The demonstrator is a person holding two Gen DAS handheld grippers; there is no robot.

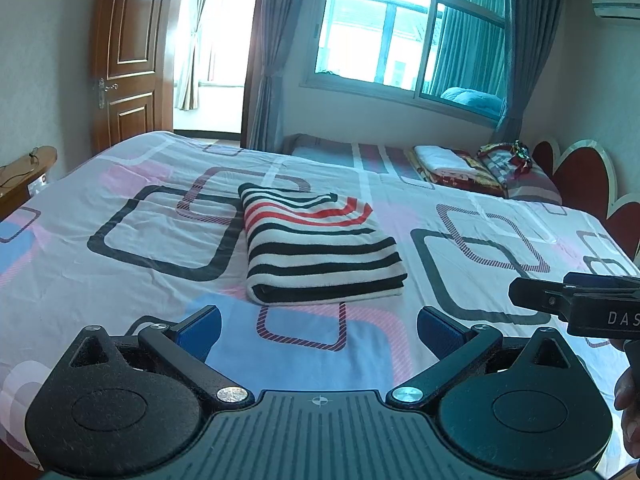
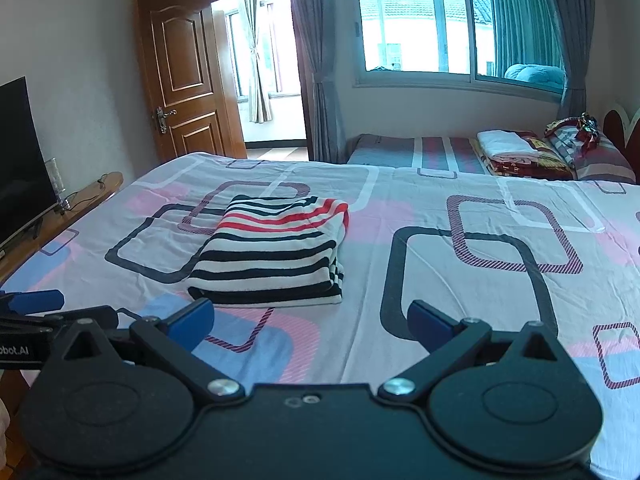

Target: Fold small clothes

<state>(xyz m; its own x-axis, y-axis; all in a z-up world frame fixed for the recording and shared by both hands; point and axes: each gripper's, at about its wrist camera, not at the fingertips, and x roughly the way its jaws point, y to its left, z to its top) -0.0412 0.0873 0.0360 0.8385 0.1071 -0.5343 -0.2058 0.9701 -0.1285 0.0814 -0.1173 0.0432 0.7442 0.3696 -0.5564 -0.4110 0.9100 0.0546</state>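
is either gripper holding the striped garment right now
No, the left gripper and the right gripper both hover open and empty short of the folded striped garment, which lies alone on the bed.

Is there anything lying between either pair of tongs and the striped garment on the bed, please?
Nothing visible. Only bare bedsheet separates the open left tongs and the open right tongs from the folded striped garment. The bedding pile lies far behind it.

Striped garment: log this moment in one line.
striped garment: folded, on bed | left gripper: open, empty | right gripper: open, empty
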